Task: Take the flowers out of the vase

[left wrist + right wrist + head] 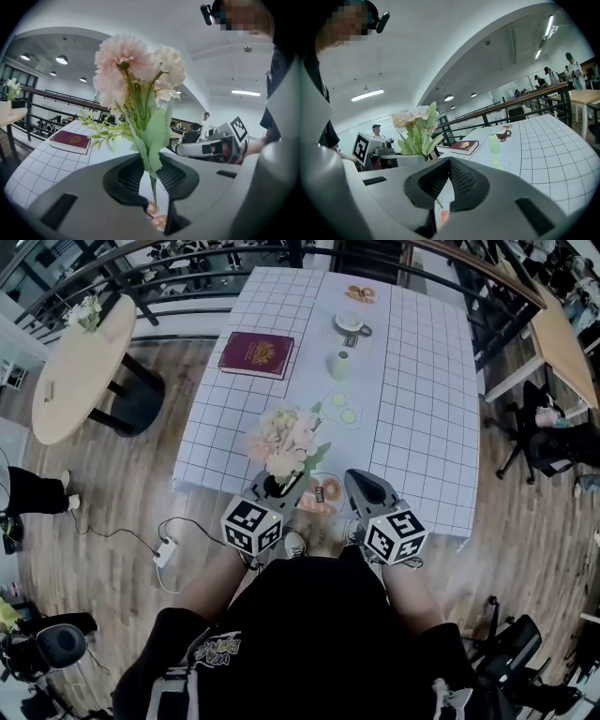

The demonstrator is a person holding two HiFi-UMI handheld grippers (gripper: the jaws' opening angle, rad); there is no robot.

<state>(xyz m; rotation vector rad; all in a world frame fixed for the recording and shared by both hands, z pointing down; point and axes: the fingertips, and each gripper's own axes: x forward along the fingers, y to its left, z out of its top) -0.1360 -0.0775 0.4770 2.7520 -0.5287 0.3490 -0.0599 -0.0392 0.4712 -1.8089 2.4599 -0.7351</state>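
My left gripper is shut on the stems of a bunch of pale pink and cream flowers, held upright over the table's near edge. In the left gripper view the blooms rise above the jaws, and the green stem and leaves sit pinched between the pads. The light green vase stands further back on the table, away from the flowers; it also shows in the right gripper view. My right gripper is beside the left one, shut with nothing in it.
The white gridded table carries a dark red book, a cup on a saucer, a plate of snacks, two green discs and an orange-patterned plate by the near edge. A round wooden table stands left.
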